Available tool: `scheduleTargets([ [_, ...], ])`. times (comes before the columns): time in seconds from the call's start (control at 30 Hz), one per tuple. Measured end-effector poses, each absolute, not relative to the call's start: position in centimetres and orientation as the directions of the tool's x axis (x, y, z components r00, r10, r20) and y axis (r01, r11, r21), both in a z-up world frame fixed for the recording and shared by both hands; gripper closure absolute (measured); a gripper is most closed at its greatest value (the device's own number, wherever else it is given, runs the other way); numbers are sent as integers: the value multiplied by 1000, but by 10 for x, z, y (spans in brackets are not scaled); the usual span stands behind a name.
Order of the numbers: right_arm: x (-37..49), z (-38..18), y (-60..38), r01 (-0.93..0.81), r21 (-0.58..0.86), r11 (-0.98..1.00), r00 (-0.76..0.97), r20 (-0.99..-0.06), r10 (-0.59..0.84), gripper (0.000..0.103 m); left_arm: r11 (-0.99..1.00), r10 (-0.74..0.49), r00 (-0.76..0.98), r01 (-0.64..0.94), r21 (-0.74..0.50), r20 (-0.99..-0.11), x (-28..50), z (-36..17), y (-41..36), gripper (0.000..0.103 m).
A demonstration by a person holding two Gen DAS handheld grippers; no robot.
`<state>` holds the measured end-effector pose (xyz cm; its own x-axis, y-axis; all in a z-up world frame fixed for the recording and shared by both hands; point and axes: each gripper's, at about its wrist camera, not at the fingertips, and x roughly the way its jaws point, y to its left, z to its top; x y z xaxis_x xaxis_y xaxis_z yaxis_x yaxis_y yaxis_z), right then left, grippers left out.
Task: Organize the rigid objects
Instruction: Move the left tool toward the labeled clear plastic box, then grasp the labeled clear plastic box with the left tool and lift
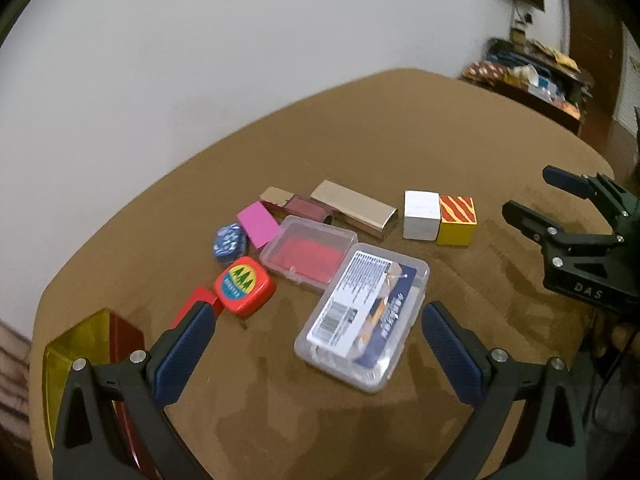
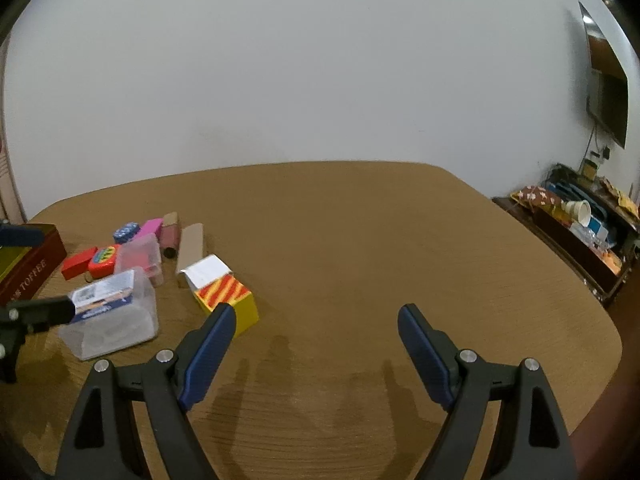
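My left gripper is open and empty, hovering just above a clear plastic box with a blue-and-white label, which lies between its fingers. Behind it lie a clear box with a pink insert, a red tape measure, a blue patterned tin, a pink card, a gold box, a white cube and a yellow cube with red stripes. My right gripper is open and empty over bare table, right of the striped cube; it also shows in the left wrist view.
A red toffee tin with a yellow lid stands at the table's left edge, beside my left finger. A small red block lies next to the tape measure. The brown round table ends at a white wall. A cluttered shelf stands at the right.
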<state>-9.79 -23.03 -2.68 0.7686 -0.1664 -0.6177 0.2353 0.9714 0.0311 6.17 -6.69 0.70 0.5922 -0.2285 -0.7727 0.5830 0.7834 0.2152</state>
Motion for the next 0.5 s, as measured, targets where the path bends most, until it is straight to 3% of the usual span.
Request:
scheduleTargets([
  [0.33, -98, -36, -239, 246, 91, 965, 774, -618, -139, 17, 682, -236, 489, 699, 216, -840, 82, -13, -84, 3],
  [0.4, -100, -35, -241, 243, 101, 965, 779, -613, -132, 17, 670, -246, 469, 715, 201, -848, 83, -16, -83, 10],
  [0.5, -103, -36, -244, 241, 119, 963, 785, -607, -121, 17, 660, -266, 409, 737, 144, -873, 86, -20, -86, 41],
])
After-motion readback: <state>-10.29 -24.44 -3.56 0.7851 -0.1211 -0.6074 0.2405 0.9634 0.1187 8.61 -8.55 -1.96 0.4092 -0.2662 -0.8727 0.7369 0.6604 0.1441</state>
